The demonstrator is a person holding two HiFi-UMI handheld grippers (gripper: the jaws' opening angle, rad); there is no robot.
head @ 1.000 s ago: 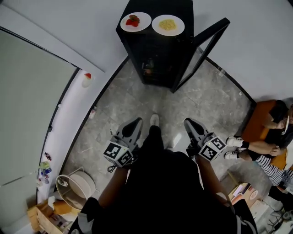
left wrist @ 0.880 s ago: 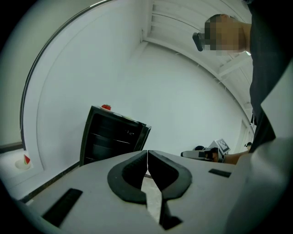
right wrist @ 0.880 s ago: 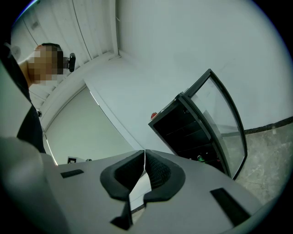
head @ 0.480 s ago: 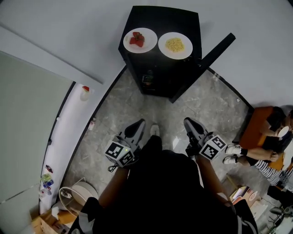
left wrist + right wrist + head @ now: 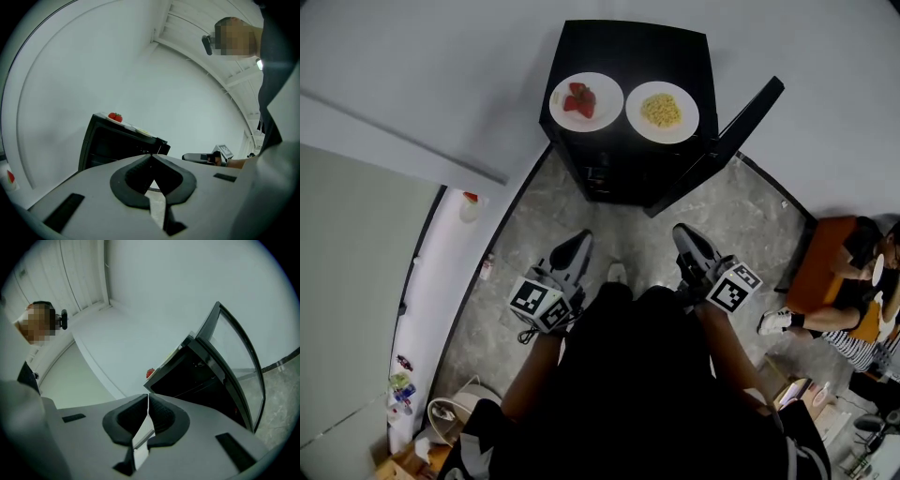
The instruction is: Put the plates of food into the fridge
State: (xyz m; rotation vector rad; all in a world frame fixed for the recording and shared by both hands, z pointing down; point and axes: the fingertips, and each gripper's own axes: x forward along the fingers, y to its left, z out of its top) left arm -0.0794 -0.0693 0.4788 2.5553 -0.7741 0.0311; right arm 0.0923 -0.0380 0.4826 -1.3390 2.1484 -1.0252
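Note:
A small black fridge (image 5: 630, 173) stands against the white wall, its glass door (image 5: 741, 127) swung open to the right. On its top sit two white plates: one with red food (image 5: 586, 101), one with yellow food (image 5: 662, 112). My left gripper (image 5: 578, 247) and right gripper (image 5: 683, 236) hover side by side over the floor, well short of the fridge, both shut and empty. The left gripper view shows the fridge (image 5: 110, 147) with the red food (image 5: 115, 116) on top. In the right gripper view the fridge (image 5: 197, 376) and its door (image 5: 239, 357) lie ahead.
A person sits on an orange seat (image 5: 820, 262) at the right. A white ledge (image 5: 450, 272) along the left wall bears a small red-and-white object (image 5: 469, 206). A round white basket (image 5: 450, 412) stands at the lower left. Grey stone floor (image 5: 544, 225) lies before the fridge.
Both grippers have moved forward toward the fridge together; the fridge and its plates now sit lower and closer in the head view. Both jaws stayed shut.

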